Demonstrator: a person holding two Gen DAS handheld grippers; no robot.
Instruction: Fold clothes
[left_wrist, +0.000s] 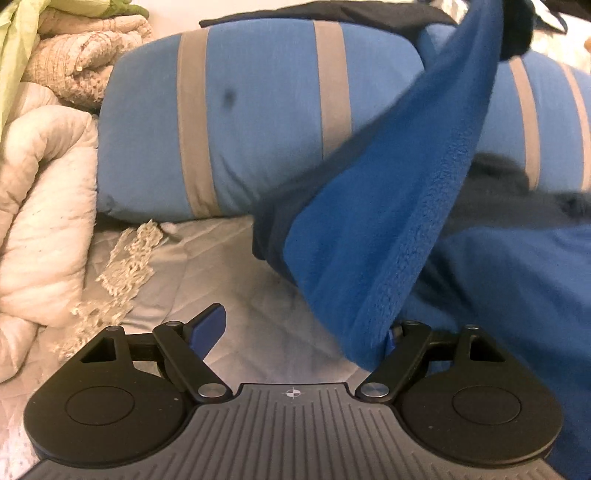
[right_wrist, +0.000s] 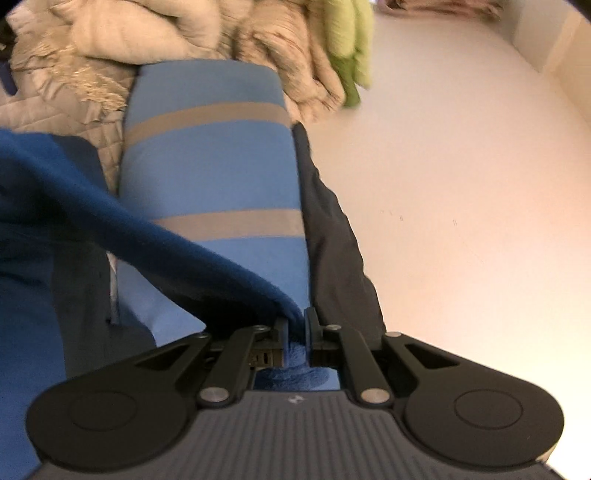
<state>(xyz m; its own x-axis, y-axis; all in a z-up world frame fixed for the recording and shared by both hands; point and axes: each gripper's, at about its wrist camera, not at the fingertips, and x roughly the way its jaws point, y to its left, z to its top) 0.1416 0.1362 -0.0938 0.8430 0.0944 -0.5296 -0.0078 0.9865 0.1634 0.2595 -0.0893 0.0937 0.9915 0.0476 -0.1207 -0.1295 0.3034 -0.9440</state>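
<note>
fleece (left_wrist: 388, 229): blue garment, one edge lifted, rest lying on the bed (left_wrist: 236, 280) at right; stretches in a taut band up and right across the left view.
right gripper (right_wrist: 295, 328): jaws nearly shut, pinching a fold of the fleece edge; cloth bunches behind the pads.
left gripper (left_wrist: 303, 332): jaws wide, nothing pinched; fleece drapes over the right finger, left finger (left_wrist: 208, 328) bare above the sheet.
handling: soft, light, thick pile, not slippery; sags and folds on itself, so I'd judge one pinch won't keep it flat.
grasp point: probably the hanging lower edge near the left jaws, well apart from the right pinch, so it spreads between the two.
pillows (left_wrist: 229, 122): light blue with grey stripes, right behind the fleece; the lifted band crosses them.
dark cloth (right_wrist: 332, 229): behind the pillow, by the wall; another dark patch under the fleece, identity unclear.
quilt (left_wrist: 40, 206): cream heap at left, fringe trailing onto the sheet.
obstruction: pillows crowd the far side; little flat bed to lay out on.
</note>
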